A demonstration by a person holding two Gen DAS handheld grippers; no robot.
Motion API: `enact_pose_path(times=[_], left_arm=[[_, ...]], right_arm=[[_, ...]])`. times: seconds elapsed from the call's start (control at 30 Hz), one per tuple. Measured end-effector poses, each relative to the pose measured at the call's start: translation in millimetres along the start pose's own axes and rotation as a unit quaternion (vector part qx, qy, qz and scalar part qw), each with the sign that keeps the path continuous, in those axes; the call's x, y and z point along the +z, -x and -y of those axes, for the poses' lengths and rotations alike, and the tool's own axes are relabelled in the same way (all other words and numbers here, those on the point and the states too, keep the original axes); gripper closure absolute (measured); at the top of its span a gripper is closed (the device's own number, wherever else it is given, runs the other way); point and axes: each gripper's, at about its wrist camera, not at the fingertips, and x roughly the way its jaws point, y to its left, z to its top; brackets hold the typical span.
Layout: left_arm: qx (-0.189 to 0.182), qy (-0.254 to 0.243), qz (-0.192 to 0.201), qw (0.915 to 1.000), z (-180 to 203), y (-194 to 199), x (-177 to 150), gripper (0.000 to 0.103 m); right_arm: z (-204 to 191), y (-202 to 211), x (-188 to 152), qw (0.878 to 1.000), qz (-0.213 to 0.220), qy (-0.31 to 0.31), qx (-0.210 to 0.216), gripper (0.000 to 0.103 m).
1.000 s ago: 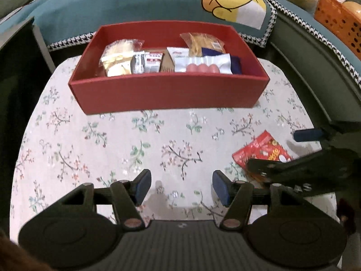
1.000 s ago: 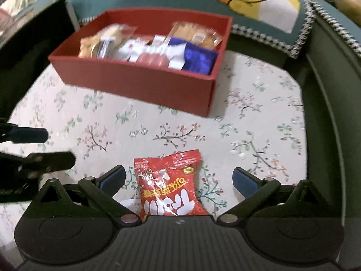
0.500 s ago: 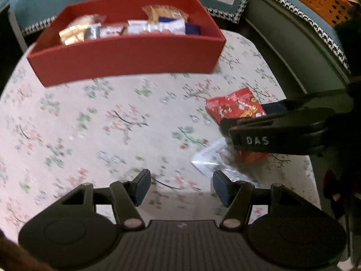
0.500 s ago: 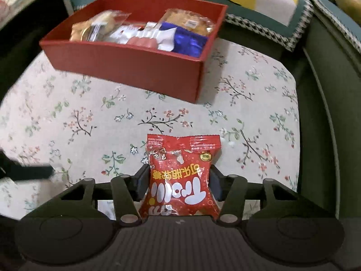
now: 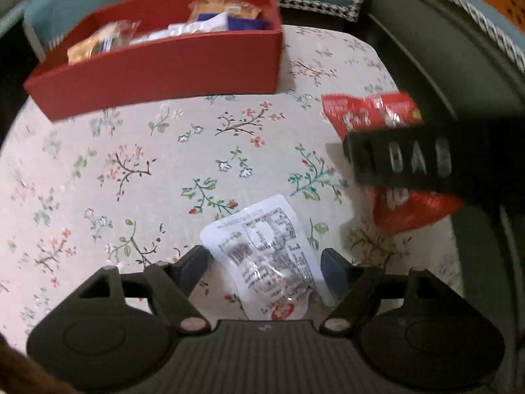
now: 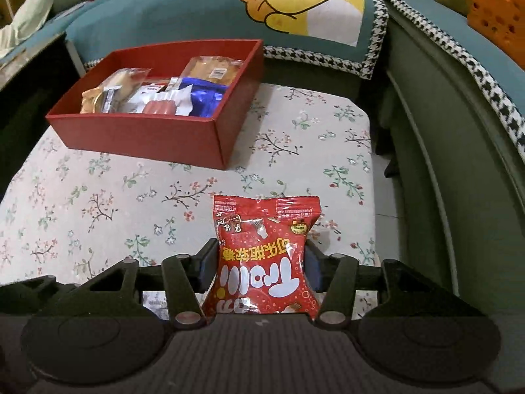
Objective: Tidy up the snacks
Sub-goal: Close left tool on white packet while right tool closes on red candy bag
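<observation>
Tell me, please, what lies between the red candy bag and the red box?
Only bare flowered tablecloth, as the right wrist view shows: nothing sits between the red candy bag, clamped in the right hand-held gripper, and the red box.

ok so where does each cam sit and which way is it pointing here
Left wrist: on the left gripper, angled down at the floral cloth; its open fingers flank a clear packet, and the right gripper crosses at right.
Right wrist: on the right gripper, facing forward over the table toward the lion cushion; its fingers clamp the red snack bag.
Shared: the red box of snacks, the cloth, the red bag.
</observation>
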Motion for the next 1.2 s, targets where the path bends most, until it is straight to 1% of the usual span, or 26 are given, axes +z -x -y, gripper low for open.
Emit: enact_pose_path(times=[0.07,0.13,0.27,0.3,0.37,0.43,0.57,0.6,0.63,0.67,0.7,0.73,0.77,0.8,0.87,0.9,0.93,0.97,1.0,1.03,1.1,1.17,1.2], left_arm=[[-0.004,-0.007,0.005,1.0000,0.1,1.7,-4.0,0.004],[-0.009,-0.016,0.001,0.9998,-3.4,4.2,-3.9,0.016],[-0.003,-0.053,0.000,0.9986,-16.2,10.8,-12.8,0.021],[0.005,-0.067,0.002,0.9978,-19.0,13.8,-15.6,0.022],[0.008,-0.083,0.001,0.9965,-31.8,19.3,-24.1,0.023],[-0.001,-0.083,-0.001,0.9966,-46.1,23.2,-28.5,0.024],[-0.029,-0.053,-0.007,0.9981,-73.1,30.7,-31.6,0.024],[-0.033,-0.052,-0.004,0.9981,-77.3,33.7,-31.3,0.025],[-0.035,-0.055,0.001,0.9979,-80.1,36.8,-30.9,0.031],[-0.039,-0.056,0.005,0.9976,-83.2,40.7,-29.6,0.034],[-0.043,-0.055,0.009,0.9975,-85.6,45.3,-28.7,0.037],[-0.045,-0.055,0.014,0.9973,-88.6,48.4,-26.8,0.037],[-0.044,-0.061,0.015,0.9970,-90.6,49.0,-25.0,0.037],[-0.044,-0.066,0.009,0.9968,-92.2,47.4,-24.9,0.036],[-0.052,-0.040,-0.006,0.9978,-100.2,40.7,-23.9,0.034],[-0.066,-0.021,-0.017,0.9975,-104.5,35.9,-24.5,0.030],[-0.073,-0.007,-0.029,0.9969,-107.8,31.5,-26.2,0.022],[-0.072,0.012,-0.038,0.9966,-110.1,25.8,-27.7,0.019],[-0.071,0.020,-0.042,0.9964,-110.6,22.5,-30.0,0.013],[-0.067,0.021,-0.040,0.9967,-110.5,18.8,-31.8,0.008],[-0.052,0.023,-0.029,0.9979,-104.2,16.8,-29.8,0.002],[-0.047,0.014,-0.020,0.9986,-94.8,13.2,-24.7,0.002],[-0.039,0.007,-0.018,0.9991,-89.4,10.4,-23.0,0.002]], right_arm=[[3.9,2.4,-1.2,1.000,0.003,-0.002,0.000,0.043],[6.2,5.2,-2.1,1.000,0.006,-0.005,0.003,0.043],[-2.7,11.0,-2.6,1.000,0.013,0.008,0.007,0.043],[-7.6,12.1,-2.8,1.000,0.015,0.014,0.007,0.043],[-16.1,12.7,-3.6,1.000,0.014,0.025,0.009,0.043],[-25.1,11.5,-5.1,0.999,0.012,0.036,0.008,0.043],[-40.7,8.5,-7.1,0.999,0.003,0.049,0.008,0.043],[-45.2,8.3,-7.2,0.999,0.002,0.052,0.008,0.043],[-48.9,8.5,-7.5,0.998,0.002,0.055,0.008,0.043],[-52.4,9.3,-7.6,0.998,0.002,0.057,0.008,0.043],[-55.4,10.9,-8.0,0.998,0.003,0.057,0.009,0.043],[-58.4,12.8,-8.1,0.998,0.004,0.058,0.009,0.043],[-60.7,14.0,-7.6,0.998,0.005,0.058,0.010,0.043],[-62.3,14.1,-7.6,0.998,0.003,0.056,0.010,0.042],[-65.2,12.6,-9.6,0.998,-0.002,0.055,0.009,0.042],[-66.8,11.4,-10.5,0.998,-0.004,0.056,0.009,0.042],[-68.3,9.8,-11.7,0.998,-0.008,0.058,0.008,0.042],[-69.5,8.1,-12.9,0.998,-0.011,0.059,0.007,0.042],[-70.1,7.1,-13.8,0.998,-0.013,0.060,0.008,0.042],[-70.5,6.6,-14.6,0.998,-0.014,0.058,0.011,0.042],[-72.0,7.0,-16.4,0.998,-0.014,0.062,0.014,0.042],[-72.7,7.9,-18.3,0.998,-0.013,0.064,0.016,0.042],[-73.2,8.9,-19.0,0.998,-0.012,0.065,0.018,0.042]])
